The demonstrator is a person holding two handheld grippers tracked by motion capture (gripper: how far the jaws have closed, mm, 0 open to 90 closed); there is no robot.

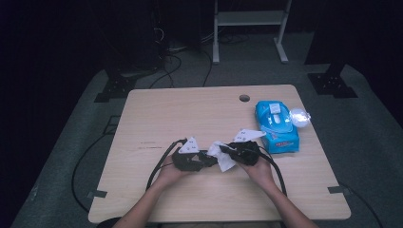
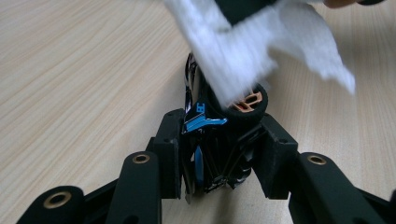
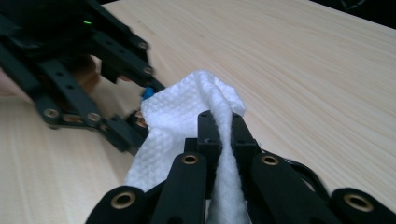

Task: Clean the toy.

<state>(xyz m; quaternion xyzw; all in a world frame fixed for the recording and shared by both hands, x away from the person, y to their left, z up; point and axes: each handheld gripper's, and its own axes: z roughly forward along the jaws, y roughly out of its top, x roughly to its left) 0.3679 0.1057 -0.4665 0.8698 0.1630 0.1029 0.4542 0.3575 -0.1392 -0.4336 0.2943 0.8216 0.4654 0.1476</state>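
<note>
My left gripper (image 2: 219, 135) is shut on a small black toy (image 2: 205, 122) with blue marks and an orange-hubbed wheel, held just above the wooden table (image 1: 190, 109). A white wipe (image 2: 261, 42) drapes over the toy's far end. My right gripper (image 3: 221, 126) is shut on that wipe (image 3: 173, 116) and presses it against the toy's tip (image 3: 147, 93). In the high view the left gripper (image 1: 202, 160) and the right gripper (image 1: 235, 151) meet nose to nose near the table's front middle, with the wipe (image 1: 223, 157) between them. Most of the toy is hidden by the wipe and the jaws.
A blue pack of wipes (image 1: 276, 126) lies at the table's right side, with a small clear round thing (image 1: 299, 117) beside it. A cable hole (image 1: 244, 98) sits near the far edge. Cables trail from both grippers toward the person.
</note>
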